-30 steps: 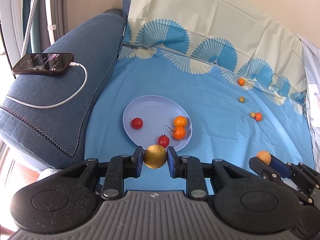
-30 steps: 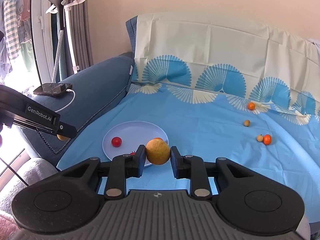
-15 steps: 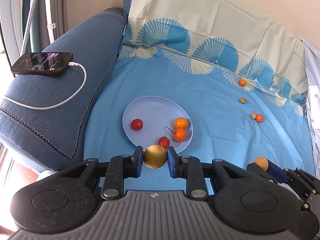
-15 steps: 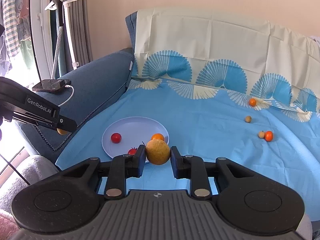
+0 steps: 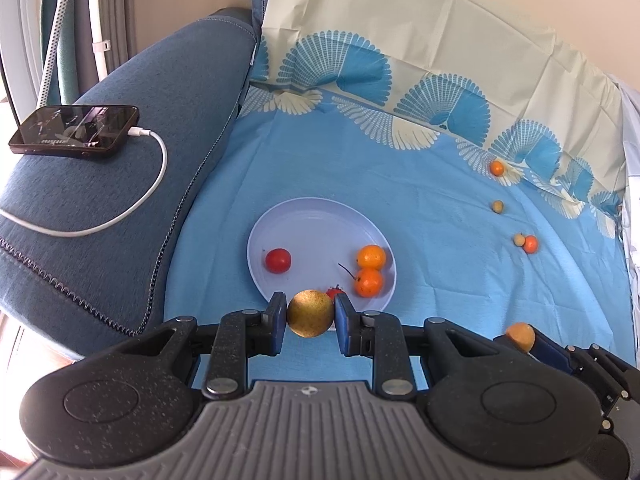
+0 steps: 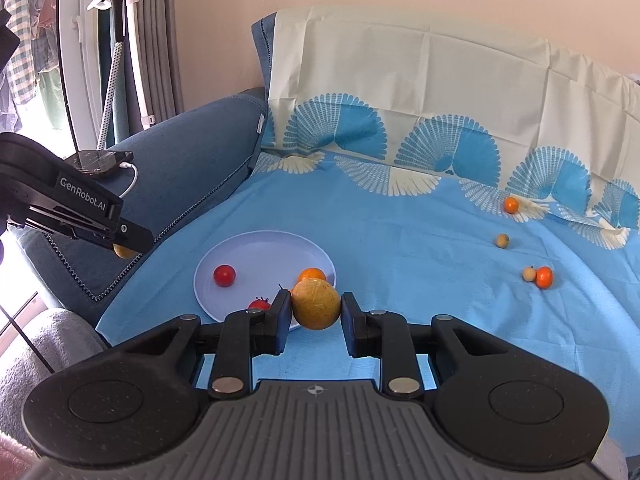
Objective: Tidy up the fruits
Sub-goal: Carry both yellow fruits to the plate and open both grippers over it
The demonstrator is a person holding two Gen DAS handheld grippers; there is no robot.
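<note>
My left gripper (image 5: 311, 316) is shut on a golden-brown round fruit (image 5: 310, 318), held just in front of the near rim of a pale blue plate (image 5: 316, 220). The plate holds a red tomato (image 5: 278, 260), two oranges (image 5: 371, 257) and a small red fruit (image 5: 335, 292) partly hidden behind my fingers. My right gripper (image 6: 316, 312) is shut on a yellow-orange round fruit (image 6: 316, 305), over the plate's (image 6: 256, 248) near right rim. It also shows in the left wrist view (image 5: 520, 336) at the lower right.
Small loose fruits lie on the blue cloth at the right: an orange one (image 5: 497, 168), a tan one (image 5: 497, 206), and a tan and orange pair (image 5: 526, 242). A phone (image 5: 76, 131) on a white cable rests on the blue sofa arm at the left.
Both grippers have drifted slightly with their fruits still held. In the right wrist view the plate sits a little farther off and more of its fruits show.
</note>
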